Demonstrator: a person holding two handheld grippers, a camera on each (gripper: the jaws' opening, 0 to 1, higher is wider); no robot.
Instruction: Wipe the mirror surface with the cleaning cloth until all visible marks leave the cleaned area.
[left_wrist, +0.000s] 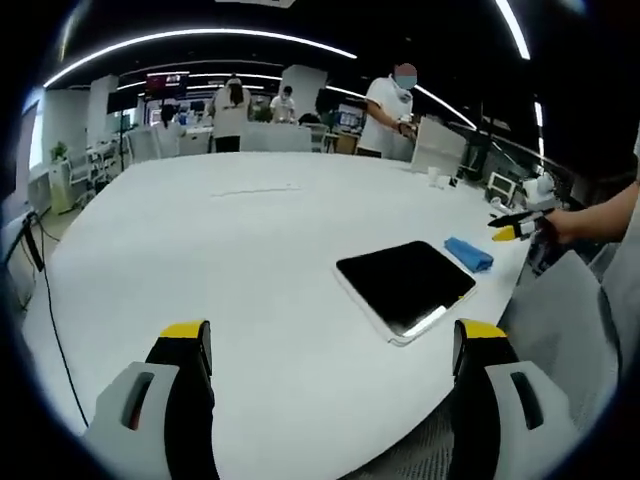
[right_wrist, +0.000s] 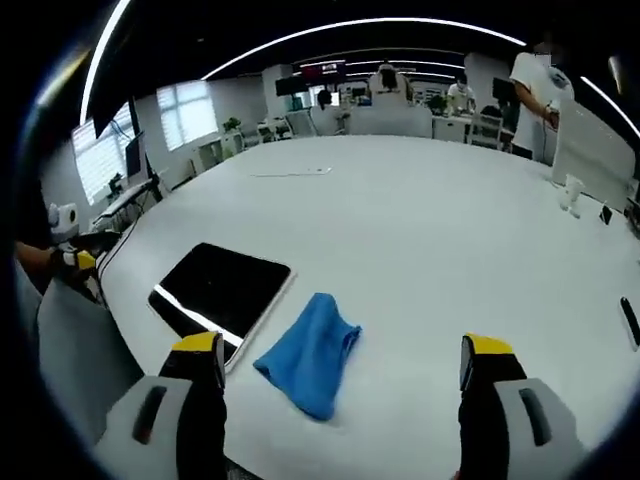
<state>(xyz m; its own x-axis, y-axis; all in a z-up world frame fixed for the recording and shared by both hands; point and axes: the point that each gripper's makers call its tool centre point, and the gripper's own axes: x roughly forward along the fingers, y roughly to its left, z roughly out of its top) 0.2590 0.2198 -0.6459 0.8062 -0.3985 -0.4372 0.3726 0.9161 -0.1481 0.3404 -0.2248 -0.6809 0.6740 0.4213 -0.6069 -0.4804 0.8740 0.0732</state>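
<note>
Right gripper view: cleaning cloth (right_wrist: 308, 364), soft, light, bunched, lying between the spread, empty jaws of the right gripper (right_wrist: 340, 360), touching the mirror (right_wrist: 222, 288) left-ahead; likely pinchable at its raised fold.

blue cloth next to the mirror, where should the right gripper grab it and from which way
Judging from the right gripper view, grip the blue cloth at its raised, bunched middle fold, coming straight down from above. It lies crumpled on the white table, so the edges sit too flat to pinch. The right gripper is open just before it; keep off the mirror alongside.
</note>
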